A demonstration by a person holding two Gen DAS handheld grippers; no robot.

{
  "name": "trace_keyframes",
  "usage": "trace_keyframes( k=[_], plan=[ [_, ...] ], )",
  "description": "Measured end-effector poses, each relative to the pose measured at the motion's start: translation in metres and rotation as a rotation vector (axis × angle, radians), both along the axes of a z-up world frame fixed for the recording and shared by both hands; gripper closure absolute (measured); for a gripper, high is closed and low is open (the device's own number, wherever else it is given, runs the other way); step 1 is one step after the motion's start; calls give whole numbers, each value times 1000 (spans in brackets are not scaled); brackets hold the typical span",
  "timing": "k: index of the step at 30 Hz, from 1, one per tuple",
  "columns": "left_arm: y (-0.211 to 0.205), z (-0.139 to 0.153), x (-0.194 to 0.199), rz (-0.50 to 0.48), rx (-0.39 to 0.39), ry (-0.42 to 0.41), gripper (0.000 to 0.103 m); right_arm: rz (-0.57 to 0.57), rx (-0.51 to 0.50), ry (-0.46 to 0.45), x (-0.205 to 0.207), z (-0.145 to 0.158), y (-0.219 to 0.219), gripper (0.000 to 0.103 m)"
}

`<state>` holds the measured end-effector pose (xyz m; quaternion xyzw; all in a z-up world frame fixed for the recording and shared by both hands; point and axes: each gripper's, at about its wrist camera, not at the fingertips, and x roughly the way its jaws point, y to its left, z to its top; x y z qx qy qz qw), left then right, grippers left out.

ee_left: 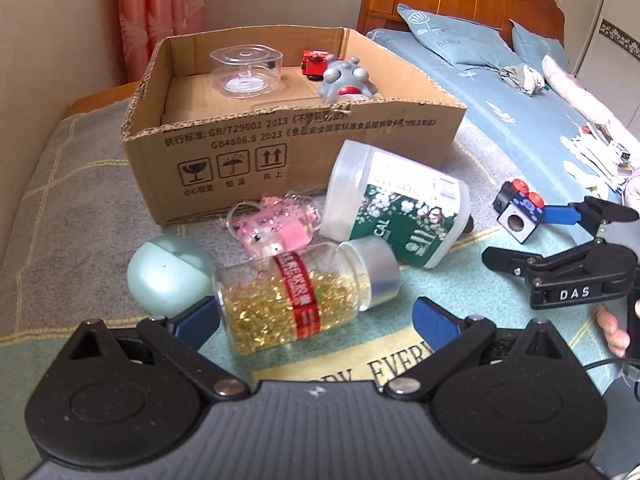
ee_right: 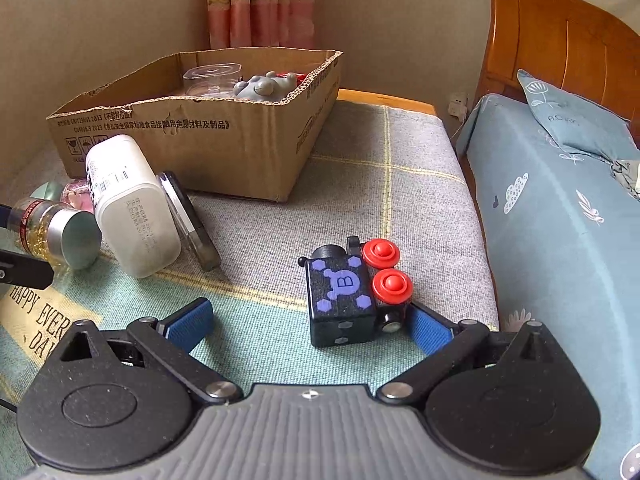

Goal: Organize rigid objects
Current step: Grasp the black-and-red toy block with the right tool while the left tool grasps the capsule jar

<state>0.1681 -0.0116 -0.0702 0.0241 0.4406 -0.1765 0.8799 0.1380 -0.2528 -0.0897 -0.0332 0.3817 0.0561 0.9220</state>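
Note:
A cardboard box (ee_left: 248, 152) (ee_right: 224, 148) stands on the cloth and holds a clear plastic container (ee_left: 246, 68), a small red toy (ee_left: 314, 62) and a grey toy figure (ee_left: 346, 80). In front lie a glass jar of gold beads (ee_left: 296, 300), a white tub (ee_left: 396, 208) (ee_right: 128, 204), a pink charm (ee_left: 276, 228) and a pale green ball (ee_left: 168, 276). My left gripper (ee_left: 316, 320) is open around the jar's lower end. My right gripper (ee_right: 308, 324) (ee_left: 532, 240) is open, with a black toy train block (ee_right: 348, 296) (ee_left: 518, 214) against its right finger.
A bed with a blue sheet (ee_right: 560, 240) and wooden headboard (ee_right: 560, 40) lies to the right, with clothes and small items on it. A pink curtain (ee_left: 160, 12) hangs behind the box. A flat dark object (ee_right: 188, 216) leans by the tub.

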Motion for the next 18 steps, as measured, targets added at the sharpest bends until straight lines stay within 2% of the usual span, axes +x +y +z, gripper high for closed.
trace_keyframes(
  k=[5, 12, 18],
  plan=[
    [-16, 0, 8, 3, 25, -13, 1, 14, 2, -10, -4, -1, 1, 0],
    [-30, -5, 6, 19, 124, -50, 4, 81, 3, -25, -7, -1, -4, 0],
    [-28, -3, 6, 32, 119, -44, 4, 169, 1, -15, 9, 0, -12, 0]
  ],
)
